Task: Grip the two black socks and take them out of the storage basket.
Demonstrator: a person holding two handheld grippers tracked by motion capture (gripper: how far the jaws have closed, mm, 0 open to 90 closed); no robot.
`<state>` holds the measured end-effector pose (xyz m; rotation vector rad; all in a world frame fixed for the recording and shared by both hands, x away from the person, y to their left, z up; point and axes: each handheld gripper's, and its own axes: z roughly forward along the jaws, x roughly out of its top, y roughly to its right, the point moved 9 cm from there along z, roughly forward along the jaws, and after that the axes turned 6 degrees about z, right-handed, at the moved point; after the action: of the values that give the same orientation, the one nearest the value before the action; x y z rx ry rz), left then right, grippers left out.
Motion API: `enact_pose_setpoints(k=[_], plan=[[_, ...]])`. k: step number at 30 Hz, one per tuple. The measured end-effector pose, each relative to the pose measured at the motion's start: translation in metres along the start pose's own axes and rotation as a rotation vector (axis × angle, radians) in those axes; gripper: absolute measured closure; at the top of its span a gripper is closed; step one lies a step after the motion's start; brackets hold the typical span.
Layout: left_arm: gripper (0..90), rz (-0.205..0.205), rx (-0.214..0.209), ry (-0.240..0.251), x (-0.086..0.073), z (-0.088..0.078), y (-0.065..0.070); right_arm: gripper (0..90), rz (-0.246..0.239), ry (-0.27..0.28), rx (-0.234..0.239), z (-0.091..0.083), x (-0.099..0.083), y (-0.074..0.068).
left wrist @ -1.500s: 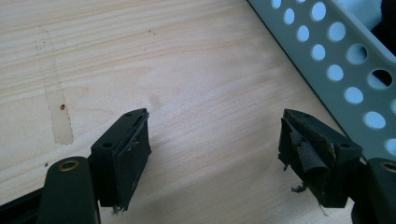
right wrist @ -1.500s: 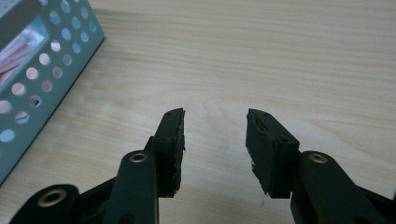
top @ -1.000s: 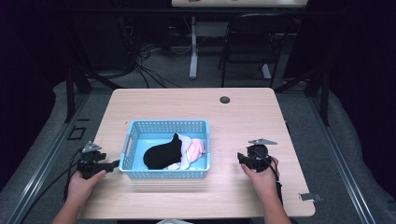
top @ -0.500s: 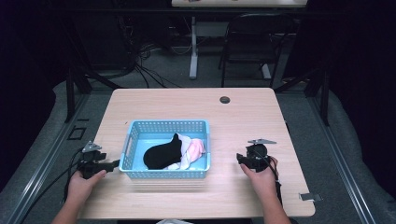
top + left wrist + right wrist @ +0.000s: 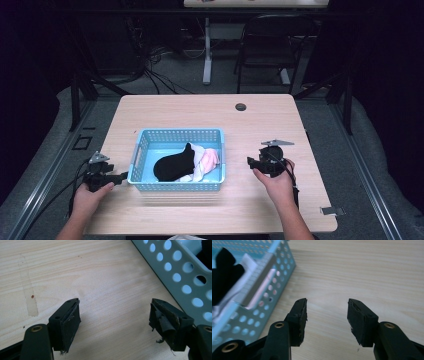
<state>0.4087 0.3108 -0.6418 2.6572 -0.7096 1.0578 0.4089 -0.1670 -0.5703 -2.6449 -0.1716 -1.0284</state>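
Left gripper [image 5: 121, 176], jaws spread wide and holding nothing, rests on the wooden table [image 5: 200, 112] just beside the left wall of a light-blue perforated basket [image 5: 175, 186]. Inside lie a black cloth [image 5: 173, 164], a white piece [image 5: 196, 173] and a pink one [image 5: 210, 159]. Right gripper [image 5: 249, 162], jaws also apart and holding nothing, sits near the basket's right side.

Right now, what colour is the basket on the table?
Light blue basket, clearest in the high view.
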Motion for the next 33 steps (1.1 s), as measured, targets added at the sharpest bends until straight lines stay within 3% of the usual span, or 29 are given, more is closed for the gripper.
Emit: enact_pose_setpoints(k=[10, 15, 21, 26, 29, 33], plan=[[24.7, -0.003, -0.003, 0.003, 0.000, 0.000, 0.000, 49.8, -0.063, -0.046, 0.057, -0.003, 0.040, -0.043], [24.7, -0.004, -0.004, 0.003, 0.000, 0.000, 0.000, 50.5, -0.093, -0.070, 0.075, 0.001, 0.051, -0.063], [24.6, -0.004, -0.005, 0.003, 0.000, 0.000, 0.000, 51.1, -0.116, -0.103, 0.123, 0.009, 0.058, -0.090], [24.7, -0.004, -0.006, 0.004, 0.001, -0.001, 0.000, 52.4, -0.096, -0.141, 0.171, 0.021, 0.060, -0.108], [24.7, -0.003, -0.006, 0.004, 0.001, 0.000, 0.000, 53.2, -0.122, -0.167, 0.162, 0.029, 0.058, -0.115], [24.7, -0.003, -0.006, 0.005, 0.001, 0.000, 0.000, 55.0, -0.119, -0.214, 0.174, 0.041, 0.054, -0.126]])
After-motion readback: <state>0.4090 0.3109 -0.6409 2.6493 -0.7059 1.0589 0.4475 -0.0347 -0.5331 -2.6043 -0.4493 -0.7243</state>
